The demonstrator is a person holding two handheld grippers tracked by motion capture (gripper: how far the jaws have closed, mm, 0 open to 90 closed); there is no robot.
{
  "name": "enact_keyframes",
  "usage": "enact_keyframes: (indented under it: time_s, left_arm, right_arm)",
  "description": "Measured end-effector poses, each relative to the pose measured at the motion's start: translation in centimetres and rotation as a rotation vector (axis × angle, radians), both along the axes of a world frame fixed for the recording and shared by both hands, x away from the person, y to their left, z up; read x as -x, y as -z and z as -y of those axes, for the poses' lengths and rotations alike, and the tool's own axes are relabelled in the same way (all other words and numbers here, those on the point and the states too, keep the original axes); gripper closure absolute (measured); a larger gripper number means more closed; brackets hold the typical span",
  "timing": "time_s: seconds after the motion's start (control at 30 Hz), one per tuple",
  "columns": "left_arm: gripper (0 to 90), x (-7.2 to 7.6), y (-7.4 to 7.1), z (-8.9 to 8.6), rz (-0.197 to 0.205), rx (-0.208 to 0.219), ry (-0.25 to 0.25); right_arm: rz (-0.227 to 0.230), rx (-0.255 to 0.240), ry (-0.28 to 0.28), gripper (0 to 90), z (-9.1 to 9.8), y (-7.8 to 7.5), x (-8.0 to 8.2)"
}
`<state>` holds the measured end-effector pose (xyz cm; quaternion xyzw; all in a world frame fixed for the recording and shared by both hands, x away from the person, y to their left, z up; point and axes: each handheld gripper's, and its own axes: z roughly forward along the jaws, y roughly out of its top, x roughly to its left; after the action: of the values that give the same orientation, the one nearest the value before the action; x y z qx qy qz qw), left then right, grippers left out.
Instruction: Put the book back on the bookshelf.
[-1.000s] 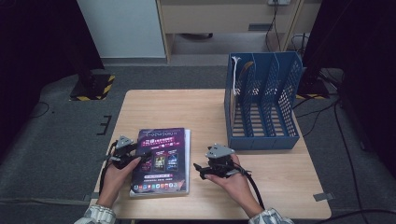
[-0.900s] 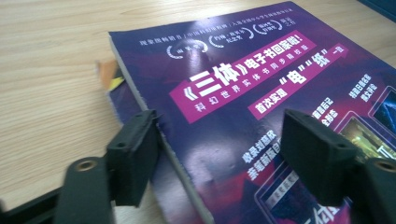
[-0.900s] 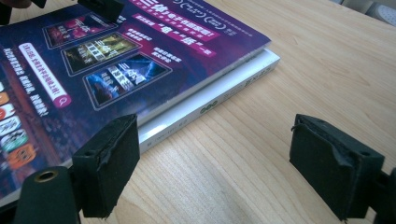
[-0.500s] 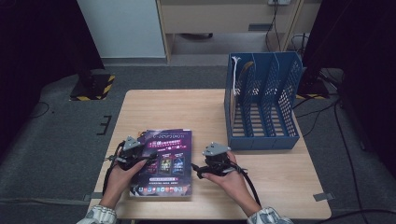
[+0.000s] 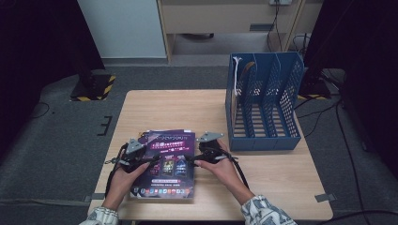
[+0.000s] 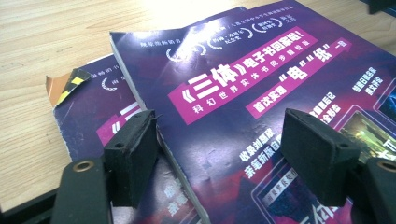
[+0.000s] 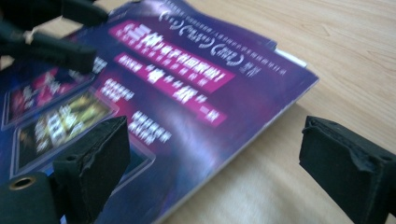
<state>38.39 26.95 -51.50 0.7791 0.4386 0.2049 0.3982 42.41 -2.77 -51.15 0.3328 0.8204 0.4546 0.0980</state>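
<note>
- The left gripper (image 5: pixel 149 161) stands partly open astride the top book's (image 5: pixel 169 154) left edge, one pad over the cover and one beside the lower book (image 6: pixel 88 100); it should close squarely.
- The right gripper (image 5: pixel 191 159), wide and just opening, straddles the right edge, gripping nothing.
- The wooden bench (image 5: pixel 155 108) carries a blue file rack (image 5: pixel 263 108) far right; grey floor surrounds it.

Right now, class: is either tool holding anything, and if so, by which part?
Nothing is held. The left tool straddles the top book's spine edge, jaws apart, not pressing. The right tool, its jaws just opening, stands open at that book's opposite edge.
</note>
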Motion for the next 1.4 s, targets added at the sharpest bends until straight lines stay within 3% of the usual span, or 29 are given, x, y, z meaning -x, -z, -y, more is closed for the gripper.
enact_keyframes:
  time_s: [0.17, 0.3, 0.6, 0.77, 0.93, 1.0, 1.07, 1.4]
  left_arm:
    - [26.3, 0.1, 0.0, 0.2, 0.013, -0.018, -0.002]
    - [26.3, 0.2, 0.1, 0.3, 0.013, -0.004, -0.015]
    - [26.4, 0.4, 0.1, 0.4, 0.022, -0.016, -0.012]
    - [26.4, 0.3, 0.1, 0.3, 0.015, -0.003, -0.014]
    - [26.4, 0.3, 0.1, 0.2, 0.019, -0.004, -0.012]
    - [26.4, 0.3, 0.1, 0.2, 0.018, -0.003, -0.012]
    - [26.4, 0.3, 0.2, 0.2, 0.018, 0.003, -0.012]
    - [26.2, 0.3, 0.2, 0.1, 0.012, 0.013, -0.014]
  right_arm:
    - [-0.037, -0.034, 0.022, 11.2, 0.1, 0.5, -1.4]
    - [-0.089, -0.045, 0.035, 12.3, 0.0, 1.5, -2.4]
    - [-0.126, -0.056, 0.025, 11.1, -0.2, 1.9, -2.8]
    - [-0.192, -0.1, 0.01, 10.6, -0.4, 2.3, -2.9]
    - [-0.173, -0.116, -0.02, 10.6, -0.6, 2.6, -2.8]
    - [-0.18, -0.131, -0.021, 10.8, -0.5, 2.7, -2.9]
    - [-0.218, -0.154, -0.021, 11.1, -0.4, 2.9, -3.0]
    - [-0.223, -0.149, -0.055, 12.3, -1.1, 2.9, -2.5]
